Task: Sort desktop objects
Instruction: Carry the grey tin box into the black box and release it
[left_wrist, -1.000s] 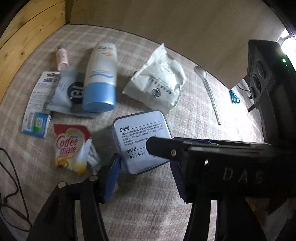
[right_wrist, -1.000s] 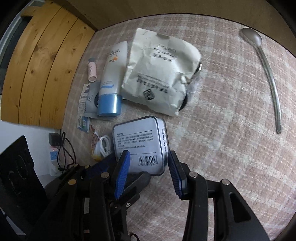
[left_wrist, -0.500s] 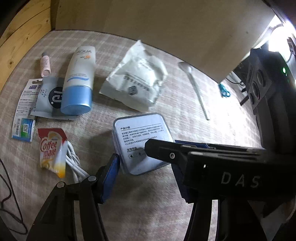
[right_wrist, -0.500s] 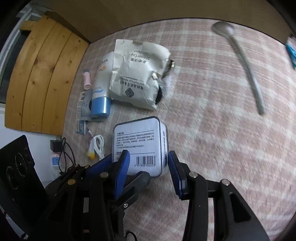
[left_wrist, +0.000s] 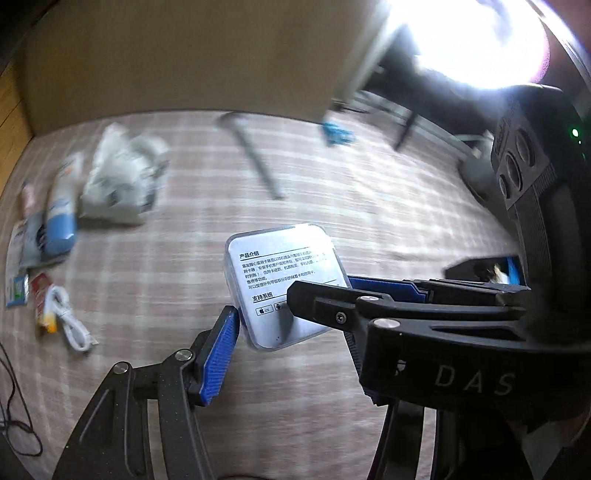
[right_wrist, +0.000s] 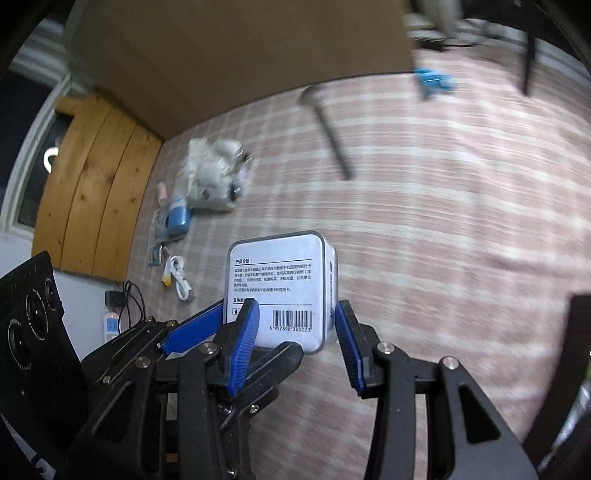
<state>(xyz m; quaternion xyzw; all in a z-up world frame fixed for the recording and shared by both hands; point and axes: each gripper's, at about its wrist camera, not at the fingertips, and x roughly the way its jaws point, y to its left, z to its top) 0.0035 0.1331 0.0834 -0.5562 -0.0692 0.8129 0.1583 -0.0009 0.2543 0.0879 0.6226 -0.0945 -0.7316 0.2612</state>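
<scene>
The fingers (right_wrist: 245, 334) of the right gripper (right_wrist: 295, 341) are pinching a small white box (right_wrist: 279, 280) by its near end, one blue pad on each side of the barcode edge. From the left wrist view the same box (left_wrist: 282, 280) sits between the left gripper (left_wrist: 291, 332) pads too: the left blue finger (left_wrist: 221, 354) touches its lower corner, while the other finger is hidden behind the right gripper's black frame, so I cannot tell whether the left fingers truly squeeze it or only rest against it.

The box appears to be lifted clear of the desk (right_wrist: 443, 221), tilted with its printed face toward the cameras; the blurred plaid cloth suggests motion. The other things lie well apart on the far left: a crumpled white bag (right_wrist: 214, 177), a blue-capped tube (right_wrist: 179, 218), a white cable (right_wrist: 179, 278) and some flat packets (left_wrist: 16, 291). A long spoon (right_wrist: 328, 125) and a small blue item (right_wrist: 432, 81) lie further back.

The step in hand looks like carrying the box to its sorting place. No bin or tray shows, so the destination is unclear. The next move calls for a level, steady carry, since the grip is only on one end and the smooth box could pivot or slip, then a gentle lowering before the fingers spread.
</scene>
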